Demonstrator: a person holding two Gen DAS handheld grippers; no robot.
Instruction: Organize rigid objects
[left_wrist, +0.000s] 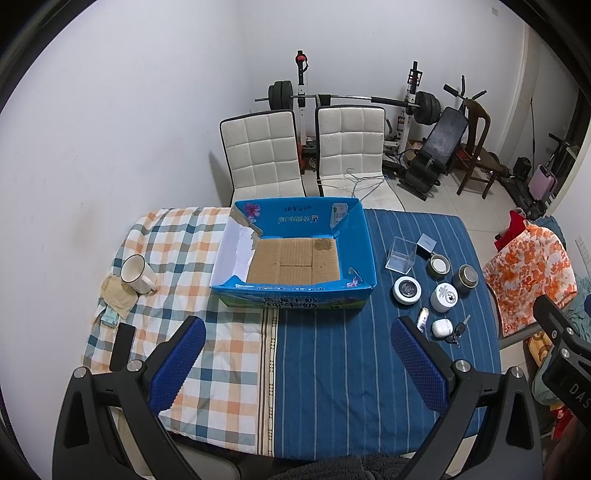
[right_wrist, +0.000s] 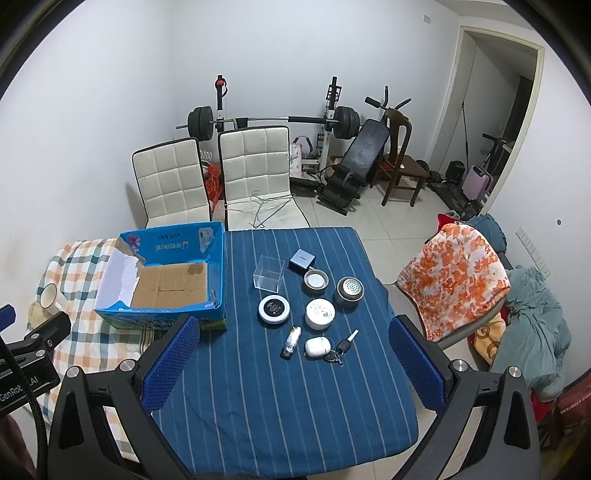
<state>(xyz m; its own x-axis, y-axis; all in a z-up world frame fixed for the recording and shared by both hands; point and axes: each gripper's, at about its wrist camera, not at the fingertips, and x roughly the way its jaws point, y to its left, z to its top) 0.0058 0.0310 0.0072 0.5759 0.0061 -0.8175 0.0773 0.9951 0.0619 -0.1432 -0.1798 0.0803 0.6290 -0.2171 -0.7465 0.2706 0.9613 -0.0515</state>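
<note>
Seen from the left wrist camera, the left gripper (left_wrist: 297, 362) is hovering above the table with its blue-padded jaws spread wide apart and gripping nothing, pointing toward an open blue cardboard box (left_wrist: 364, 247) that is sitting where the checked cloth (left_wrist: 177, 236) is meeting the blue striped cloth (left_wrist: 332, 350). A white mug (left_wrist: 137, 274) is standing well to the left of the box, and a dark phone (left_wrist: 122, 346) is lying nearer the camera on that same side. To the right of the box, a cluster of small items is waiting: a clear plastic cube (left_wrist: 400, 254), a grey block (left_wrist: 425, 246) just behind it, an open tin (left_wrist: 439, 265), a metal-topped tin (left_wrist: 467, 277), a black-topped round jar (left_wrist: 407, 290), a white jar (left_wrist: 444, 296), a small vial (left_wrist: 422, 318), a white earbud case (left_wrist: 442, 326) and a set of keys (left_wrist: 457, 331). From the right wrist camera, the right gripper (right_wrist: 294, 365) is likewise hanging open and gripping nothing, its jaws set far apart, framing the same cluster right of the box (right_wrist: 218, 258): the cube (right_wrist: 269, 277), the block (right_wrist: 301, 259), the open tin (right_wrist: 316, 281), the metal-topped tin (right_wrist: 349, 291), the black-topped jar (right_wrist: 274, 309), the white jar (right_wrist: 320, 313), the vial (right_wrist: 291, 341), the earbud case (right_wrist: 317, 345) and the keys (right_wrist: 341, 350), all resting on the striped cloth (right_wrist: 280, 406).
</note>
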